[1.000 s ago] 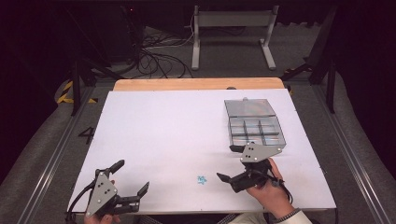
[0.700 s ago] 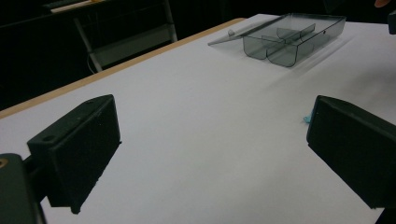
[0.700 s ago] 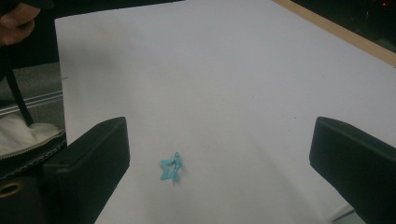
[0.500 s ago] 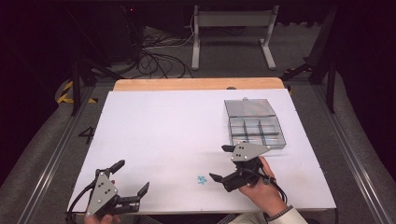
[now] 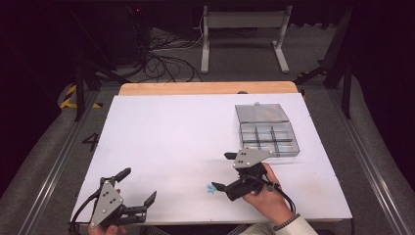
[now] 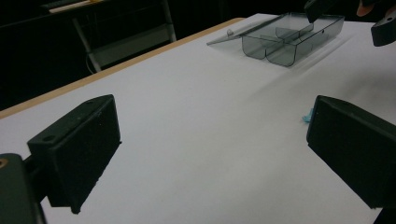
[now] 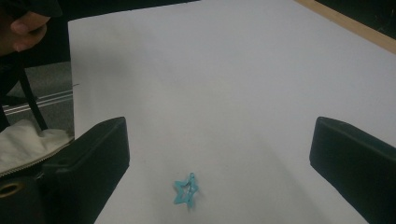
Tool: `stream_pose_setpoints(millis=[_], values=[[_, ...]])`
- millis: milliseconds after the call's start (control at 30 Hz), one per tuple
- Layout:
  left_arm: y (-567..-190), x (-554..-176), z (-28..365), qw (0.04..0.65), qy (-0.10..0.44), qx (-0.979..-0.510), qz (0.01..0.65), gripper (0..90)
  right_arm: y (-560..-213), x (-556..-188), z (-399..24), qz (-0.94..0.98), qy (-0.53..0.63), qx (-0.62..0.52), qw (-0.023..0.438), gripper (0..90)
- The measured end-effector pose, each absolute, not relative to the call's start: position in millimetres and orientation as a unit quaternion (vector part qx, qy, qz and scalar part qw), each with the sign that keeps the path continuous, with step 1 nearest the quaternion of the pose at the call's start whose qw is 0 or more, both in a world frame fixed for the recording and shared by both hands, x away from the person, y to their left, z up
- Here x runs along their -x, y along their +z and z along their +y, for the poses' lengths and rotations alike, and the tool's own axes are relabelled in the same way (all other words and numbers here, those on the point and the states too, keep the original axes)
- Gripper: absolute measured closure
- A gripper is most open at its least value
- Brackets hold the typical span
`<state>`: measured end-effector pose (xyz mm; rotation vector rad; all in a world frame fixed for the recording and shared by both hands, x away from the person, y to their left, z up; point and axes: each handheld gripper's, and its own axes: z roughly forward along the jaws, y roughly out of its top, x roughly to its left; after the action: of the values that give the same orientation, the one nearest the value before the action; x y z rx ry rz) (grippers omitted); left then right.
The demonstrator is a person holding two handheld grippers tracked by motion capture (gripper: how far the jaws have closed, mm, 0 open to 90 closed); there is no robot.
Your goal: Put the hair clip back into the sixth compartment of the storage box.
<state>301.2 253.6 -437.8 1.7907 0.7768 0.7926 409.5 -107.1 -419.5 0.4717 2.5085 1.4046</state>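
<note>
White table (image 5: 195, 132) runs from the person's edge to a wooden strip at the far side, and a small blue star charm (image 5: 211, 188) lies flat near the front edge. Left of the star and well apart, the left gripper (image 5: 138, 192) is spread wide and holds nothing; just right of the star, the right gripper (image 5: 224, 171) gapes wide toward it, also holding nothing. Beyond the star to the right sits a clear grey divided box (image 5: 268, 131), its lid laid open.
</note>
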Motion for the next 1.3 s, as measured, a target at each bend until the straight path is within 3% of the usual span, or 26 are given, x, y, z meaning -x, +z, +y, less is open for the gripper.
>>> stream_pose_setpoints(millis=[367,600,767,900,1300], values=[[-437.9,-301.4,253.1,0.494,0.326,-0.739,0.320,3.6,-422.4,-413.5,-103.8,0.861,0.473,-0.172,0.075,7.5],[-437.9,-301.4,253.1,0.495,0.326,-0.739,0.320,3.6,-426.6,-416.0,-96.2,0.876,0.443,-0.183,0.056,16.7],[-437.8,-301.3,253.4,0.495,0.326,-0.739,0.320,3.7,-431.8,-413.5,-83.4,0.897,0.388,-0.191,0.088,24.8],[-437.7,-301.2,253.5,0.495,0.326,-0.739,0.320,3.6,-435.4,-413.8,-77.6,0.906,0.363,-0.197,0.087,32.2],[-437.6,-301.2,253.6,0.495,0.326,-0.740,0.318,3.6,-444.6,-419.9,-70.8,0.919,0.335,-0.197,0.060,42.5]])
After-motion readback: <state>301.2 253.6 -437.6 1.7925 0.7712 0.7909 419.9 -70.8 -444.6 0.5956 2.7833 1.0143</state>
